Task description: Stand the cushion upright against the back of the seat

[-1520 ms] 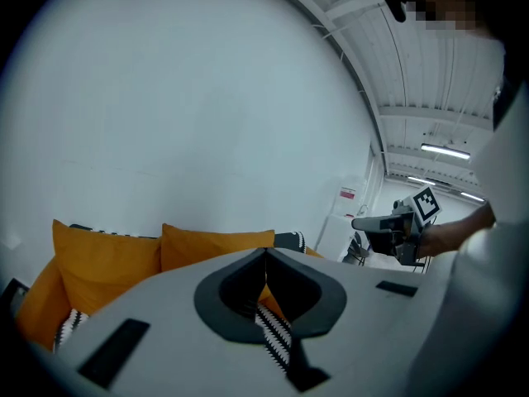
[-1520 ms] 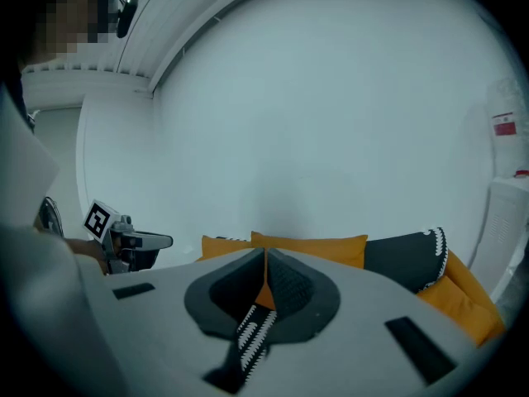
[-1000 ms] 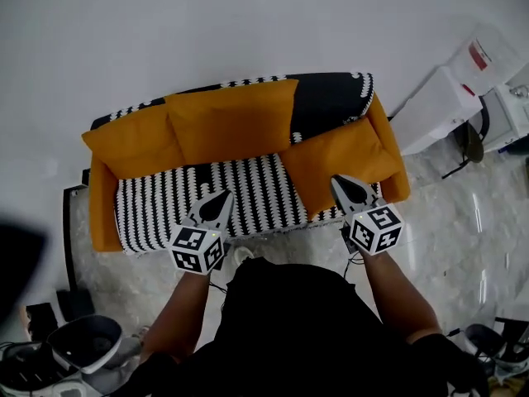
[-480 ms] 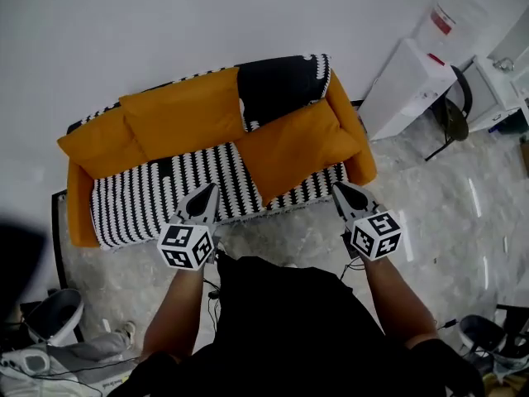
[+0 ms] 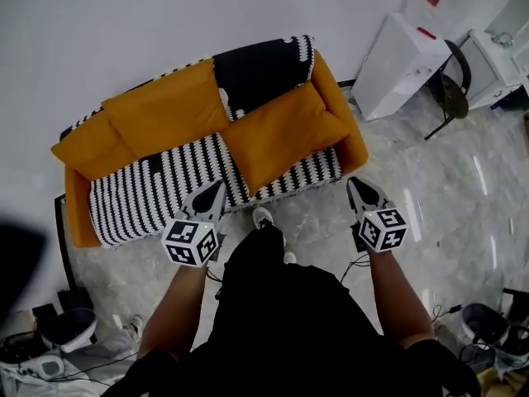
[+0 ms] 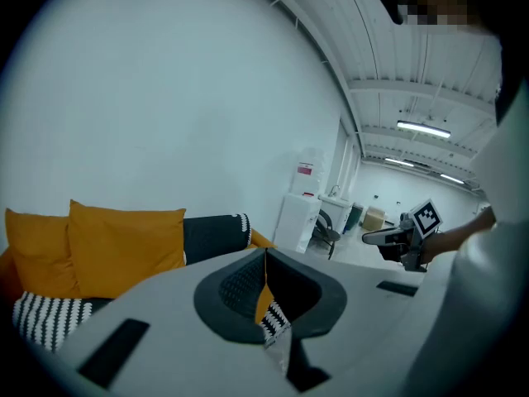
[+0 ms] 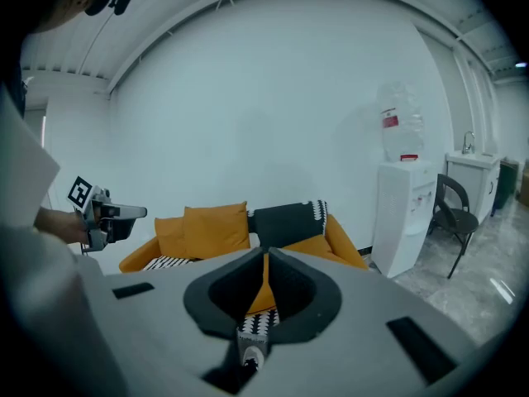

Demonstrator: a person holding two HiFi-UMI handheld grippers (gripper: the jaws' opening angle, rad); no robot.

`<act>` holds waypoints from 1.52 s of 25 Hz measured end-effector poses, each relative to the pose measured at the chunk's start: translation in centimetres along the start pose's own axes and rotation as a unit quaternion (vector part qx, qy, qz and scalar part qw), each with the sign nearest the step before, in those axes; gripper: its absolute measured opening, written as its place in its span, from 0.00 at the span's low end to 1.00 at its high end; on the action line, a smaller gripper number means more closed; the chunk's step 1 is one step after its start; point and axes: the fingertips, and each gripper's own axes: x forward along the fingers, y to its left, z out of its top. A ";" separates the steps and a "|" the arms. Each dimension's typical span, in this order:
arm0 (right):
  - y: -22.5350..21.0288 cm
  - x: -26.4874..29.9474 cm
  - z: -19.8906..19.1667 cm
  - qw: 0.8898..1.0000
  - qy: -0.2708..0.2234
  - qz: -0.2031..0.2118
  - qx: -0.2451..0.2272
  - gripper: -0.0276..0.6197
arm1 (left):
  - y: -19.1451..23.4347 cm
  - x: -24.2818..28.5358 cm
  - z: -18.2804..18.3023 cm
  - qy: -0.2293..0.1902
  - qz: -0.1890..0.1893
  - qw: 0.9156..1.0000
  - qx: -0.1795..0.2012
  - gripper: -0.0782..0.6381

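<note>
Now the person has moved back and a bit to the side. A second ago both claws hung over the front of the sofa [image 5: 149, 193], and the right claw [image 5: 357, 183] pointed at the cushion [image 5: 281, 132]. Now the right claw hangs over the floor [image 5: 322, 222], off the sofa's front corner. The left claw [image 5: 216, 187] sits by the front edge of the seat. A shoe [image 5: 263, 218] pokes out between them.

Both claws are clenched tight and hold nothing. The cushion lies flat on the seat at the sofa's 3 o'clock end, not up against the back. So I think the job has not started, and the person must come close again.

Two more cushions [image 5: 165, 110] stand against the back, toward 9 o'clock. The seat cover is black and white stripes. The floor is shiny pale stone. A white wall [image 5: 165, 23] is at 12 o'clock, a water cooler [image 5: 401, 56] at 1 o'clock, and a dark chair [image 5: 450, 98] at 2 o'clock.
</note>
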 end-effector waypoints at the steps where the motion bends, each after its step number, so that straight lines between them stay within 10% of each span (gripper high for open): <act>1: -0.6 0.5 0.0 1.000 0.004 -0.005 -0.002 0.11 | 0.4 0.6 0.0 0.005 0.000 1.000 0.002 0.13; 22: -13.0 15.8 0.2 0.988 0.133 -0.075 0.003 0.11 | 6.7 17.2 4.0 0.041 -0.053 0.998 0.009 0.13; 33: -19.6 22.3 -8.5 0.955 0.287 -0.058 -0.036 0.12 | 8.4 19.1 -4.3 0.107 0.037 0.992 -0.048 0.13; 38: -23.9 25.7 -12.2 0.939 0.330 -0.048 -0.091 0.28 | 8.0 19.1 -9.0 0.130 0.092 0.983 -0.090 0.13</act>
